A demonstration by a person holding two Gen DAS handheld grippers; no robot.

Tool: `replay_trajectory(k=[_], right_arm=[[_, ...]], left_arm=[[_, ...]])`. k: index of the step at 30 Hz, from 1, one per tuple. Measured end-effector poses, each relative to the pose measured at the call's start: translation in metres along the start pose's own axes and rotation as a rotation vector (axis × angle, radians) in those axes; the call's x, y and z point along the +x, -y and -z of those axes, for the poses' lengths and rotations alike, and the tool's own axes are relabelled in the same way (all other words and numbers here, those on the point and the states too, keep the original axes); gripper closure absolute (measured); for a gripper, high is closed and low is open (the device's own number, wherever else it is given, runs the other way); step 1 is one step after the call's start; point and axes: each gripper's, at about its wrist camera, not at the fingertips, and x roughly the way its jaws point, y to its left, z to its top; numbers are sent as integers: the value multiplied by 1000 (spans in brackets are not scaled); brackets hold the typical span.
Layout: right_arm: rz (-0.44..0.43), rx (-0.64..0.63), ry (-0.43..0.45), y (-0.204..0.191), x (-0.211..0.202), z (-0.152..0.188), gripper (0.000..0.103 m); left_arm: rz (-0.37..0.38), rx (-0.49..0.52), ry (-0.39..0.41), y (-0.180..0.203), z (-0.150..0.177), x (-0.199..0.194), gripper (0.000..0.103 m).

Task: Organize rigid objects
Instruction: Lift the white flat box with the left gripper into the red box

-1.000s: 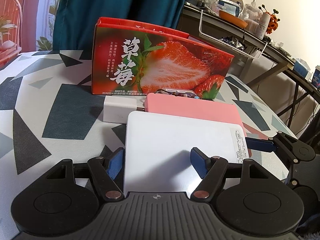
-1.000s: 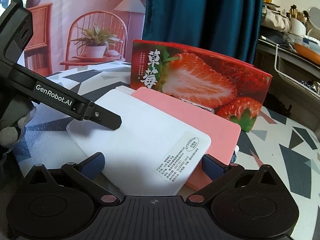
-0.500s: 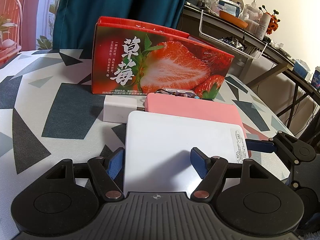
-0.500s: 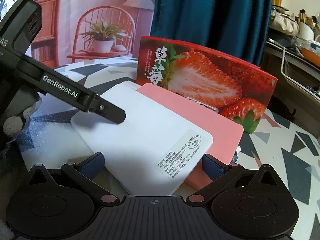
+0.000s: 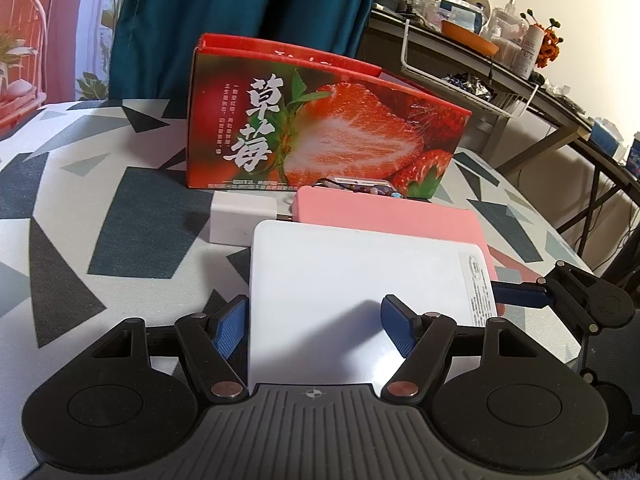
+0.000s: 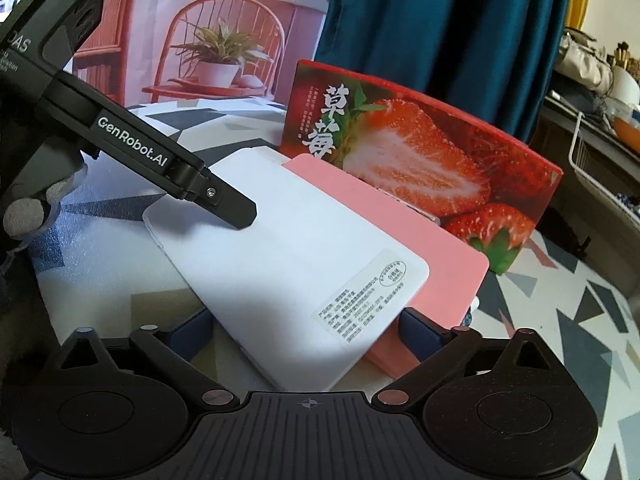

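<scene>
On the left of the worktop [image 5: 72, 208], a small white charger block [image 5: 242, 220] lies just in front of the strawberry carton [image 5: 320, 132], close beside the pink slab's left end. A sideways shove on the stack could knock the block along the patterned cloth or jam it against the carton.

Next comes the white slab [image 5: 352, 280], lying flat and partly overlapping the pink slab [image 5: 384, 210] behind it. The left hand-held gripper [image 5: 316, 330] straddles the white slab's left near corner, half open, one blue pad beside the left edge and the other over the top face; neither pad clearly presses. Closing here would likely pinch only the corner, so the smooth slab might pivot or slip out.

To the right, the right hand-held gripper [image 6: 308, 328] stands wide around the labelled end of both slabs, its jaws just having narrowed a little, pads not yet pressing. It could catch white and pink together, or drag the pink one into the beads and small items [image 5: 360, 187] wedged against the carton.
</scene>
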Motion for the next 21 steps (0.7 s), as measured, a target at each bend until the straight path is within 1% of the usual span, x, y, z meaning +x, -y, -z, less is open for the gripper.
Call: replay_trajectory(k=[2,4,13,16,21], right_arm=[[9,-5,2,-1,-1,-2,14],[17,-16,4,-2,-2,-5,15],[29,-14,62,5,-11,-25,15],[49,-32,91,7,-17,-34,15],[70,-51,126,17,-24,-60,15]], left_arm=[[-11,-2,-2,1,-1,-3,29],[-25,6,6,2,-3,-6,29],[-31,-25,42,3,-26,-19,29],[-26,-36,59,4,-40,-24,29],[-28,-26,107,9,-67,-34,29]])
